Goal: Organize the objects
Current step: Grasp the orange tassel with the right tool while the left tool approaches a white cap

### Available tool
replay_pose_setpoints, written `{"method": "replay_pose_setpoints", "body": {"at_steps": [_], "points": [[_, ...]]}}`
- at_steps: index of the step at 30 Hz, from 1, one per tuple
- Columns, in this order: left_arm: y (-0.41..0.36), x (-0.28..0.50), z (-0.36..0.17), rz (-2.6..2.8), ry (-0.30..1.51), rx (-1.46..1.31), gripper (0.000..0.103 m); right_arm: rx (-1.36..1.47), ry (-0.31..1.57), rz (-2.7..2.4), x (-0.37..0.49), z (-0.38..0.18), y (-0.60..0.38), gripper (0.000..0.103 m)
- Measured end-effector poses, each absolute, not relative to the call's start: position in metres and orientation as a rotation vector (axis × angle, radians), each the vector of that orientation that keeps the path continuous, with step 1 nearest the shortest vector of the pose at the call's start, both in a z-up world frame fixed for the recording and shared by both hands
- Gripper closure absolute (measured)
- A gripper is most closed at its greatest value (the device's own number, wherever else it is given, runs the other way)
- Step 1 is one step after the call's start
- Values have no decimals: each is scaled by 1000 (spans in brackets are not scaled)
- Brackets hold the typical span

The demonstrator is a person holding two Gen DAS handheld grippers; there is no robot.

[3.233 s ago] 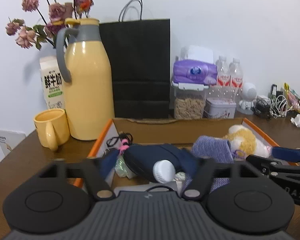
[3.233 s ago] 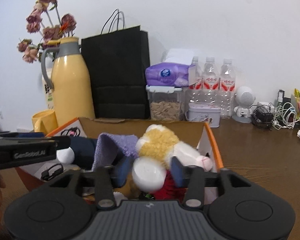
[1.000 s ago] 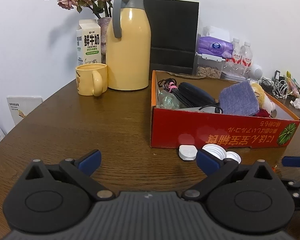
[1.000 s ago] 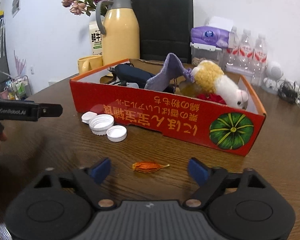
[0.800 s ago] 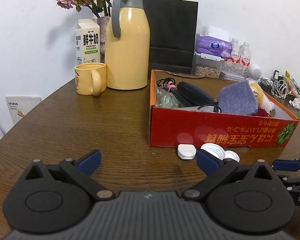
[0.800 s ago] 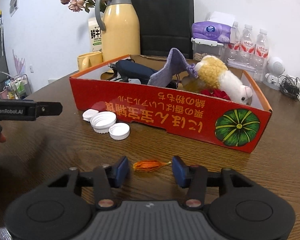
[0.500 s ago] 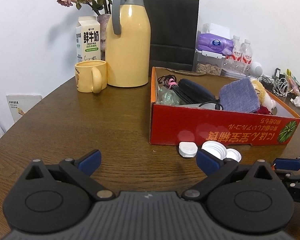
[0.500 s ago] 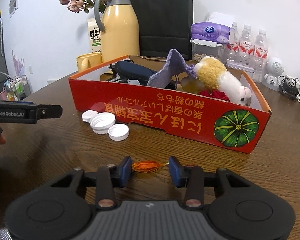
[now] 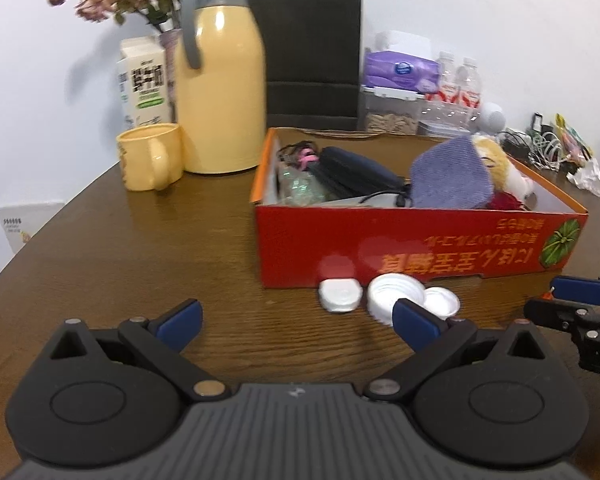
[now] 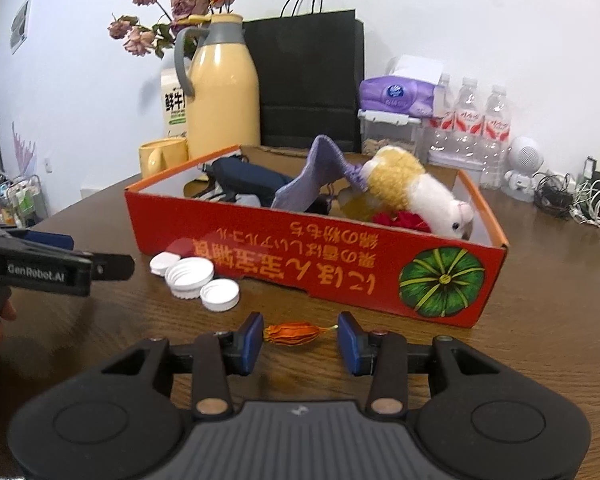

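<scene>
A small orange dried pod (image 10: 290,333) lies on the brown table in front of the red cardboard box (image 10: 300,268). My right gripper (image 10: 300,342) is narrowed on it: one blue pad touches its body and the other meets its thin stem. Three white bottle caps (image 10: 192,276) sit at the box's front wall, also seen as caps (image 9: 392,298) in the left wrist view. My left gripper (image 9: 296,320) is wide open and low over bare table, with its right finger beside the caps. The box (image 9: 380,248) holds a plush toy (image 10: 412,196), a purple cloth (image 9: 452,176) and a dark pouch (image 9: 352,168).
A yellow jug (image 9: 220,96), yellow mug (image 9: 150,162), milk carton (image 9: 144,80), black paper bag (image 9: 312,52), tissue pack and water bottles (image 10: 468,120) stand behind the box. Cables (image 10: 580,196) lie at the far right. The other gripper's finger (image 9: 572,300) juts in from the right edge.
The right jaws have come in from wide apart to close on the orange pod. Before that, both grippers drew back from over the box. The left gripper stays open.
</scene>
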State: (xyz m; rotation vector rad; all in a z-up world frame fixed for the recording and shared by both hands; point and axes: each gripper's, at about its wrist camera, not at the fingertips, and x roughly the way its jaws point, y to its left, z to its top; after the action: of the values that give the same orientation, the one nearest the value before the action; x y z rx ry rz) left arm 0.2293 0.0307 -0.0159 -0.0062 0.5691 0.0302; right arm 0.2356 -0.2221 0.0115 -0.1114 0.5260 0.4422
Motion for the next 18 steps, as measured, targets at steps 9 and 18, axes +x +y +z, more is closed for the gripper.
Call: {"method": "replay_pose_setpoints", "body": {"at_steps": [9,18], "points": [[-1,247,-16,-7,577,54,11,-110,481,423,231,15,-225,63],[-16,261,-21,-76,604,65,45,-105,463,429,228,16,-227,63]]}}
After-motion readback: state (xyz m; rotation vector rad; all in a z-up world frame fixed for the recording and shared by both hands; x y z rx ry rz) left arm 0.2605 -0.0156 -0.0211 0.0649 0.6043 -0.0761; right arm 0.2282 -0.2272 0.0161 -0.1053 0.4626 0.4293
